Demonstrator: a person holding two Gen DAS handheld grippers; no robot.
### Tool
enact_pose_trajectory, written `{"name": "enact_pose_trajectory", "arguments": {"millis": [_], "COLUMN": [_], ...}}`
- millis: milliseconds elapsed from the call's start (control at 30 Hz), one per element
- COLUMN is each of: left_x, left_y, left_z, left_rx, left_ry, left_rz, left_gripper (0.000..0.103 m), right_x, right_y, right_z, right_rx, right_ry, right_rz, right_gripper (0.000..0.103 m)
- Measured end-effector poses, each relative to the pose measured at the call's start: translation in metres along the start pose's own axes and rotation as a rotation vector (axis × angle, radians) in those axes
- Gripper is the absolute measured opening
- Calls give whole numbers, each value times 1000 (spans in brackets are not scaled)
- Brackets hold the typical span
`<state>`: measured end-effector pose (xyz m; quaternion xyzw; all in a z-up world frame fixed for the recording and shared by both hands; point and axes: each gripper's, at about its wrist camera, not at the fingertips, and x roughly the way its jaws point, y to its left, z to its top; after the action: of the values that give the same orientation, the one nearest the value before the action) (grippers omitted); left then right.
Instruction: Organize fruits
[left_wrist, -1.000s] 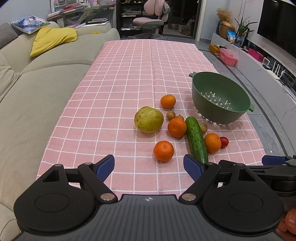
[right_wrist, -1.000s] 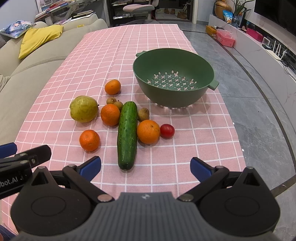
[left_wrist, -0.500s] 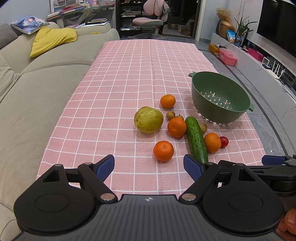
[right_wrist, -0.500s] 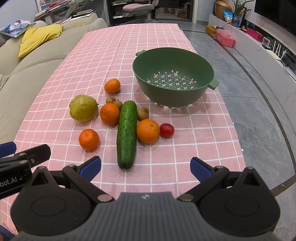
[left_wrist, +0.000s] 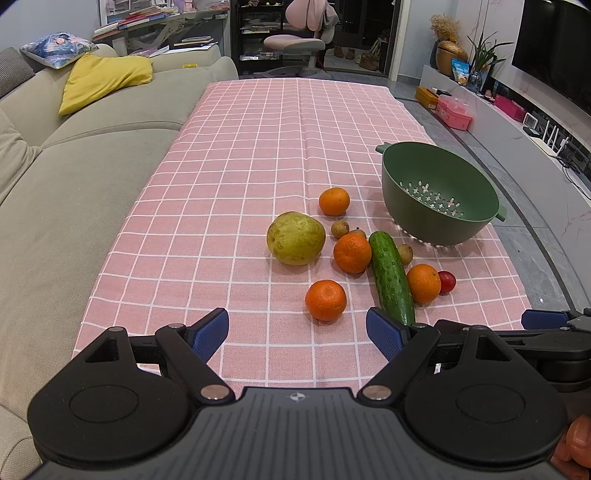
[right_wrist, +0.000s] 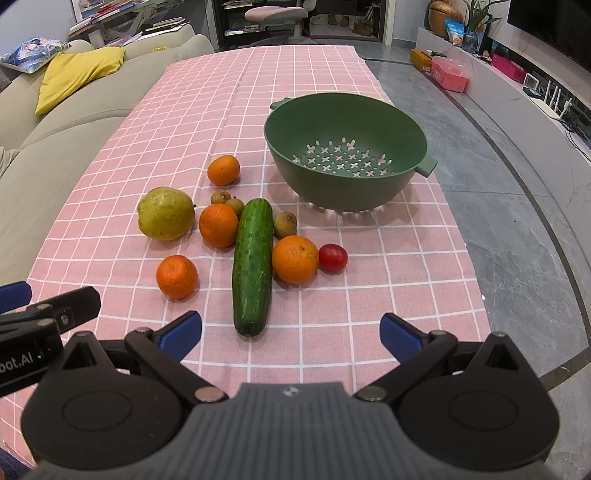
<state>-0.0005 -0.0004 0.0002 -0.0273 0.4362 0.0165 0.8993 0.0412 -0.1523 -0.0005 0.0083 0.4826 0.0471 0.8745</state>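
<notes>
Barely anything has moved. Both tongs, left (left_wrist: 297, 332) and right (right_wrist: 290, 330), hover wide and empty; the cucumber (right_wrist: 253, 264) points lengthwise toward the nearer right tongs.

All I can read is the cut-off white lettering "bot.AI" on the black body of the left gripper (right_wrist: 22, 363), at my right wrist view's left edge.

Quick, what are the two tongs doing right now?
Left tongs: open, holding nothing.
Right tongs: open, holding nothing.
</notes>
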Motion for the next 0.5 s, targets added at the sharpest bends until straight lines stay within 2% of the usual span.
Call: {"name": "enact_pose_trajectory", "arguments": {"millis": [333,500], "left_x": [-1,-3], "left_y": [-7,-10], "left_z": [2,1], "left_rx": [0,90], "left_ry": [-3,15], "left_rz": [-10,-32], "left_gripper": [99,99], "right_x": [2,3], "right_y": [-2,-10], "right_z": [-3,6], "right_rx": [-3,-22], "right_ry": [2,-7], "right_rz": [2,-1], "right_gripper": [99,99]}}
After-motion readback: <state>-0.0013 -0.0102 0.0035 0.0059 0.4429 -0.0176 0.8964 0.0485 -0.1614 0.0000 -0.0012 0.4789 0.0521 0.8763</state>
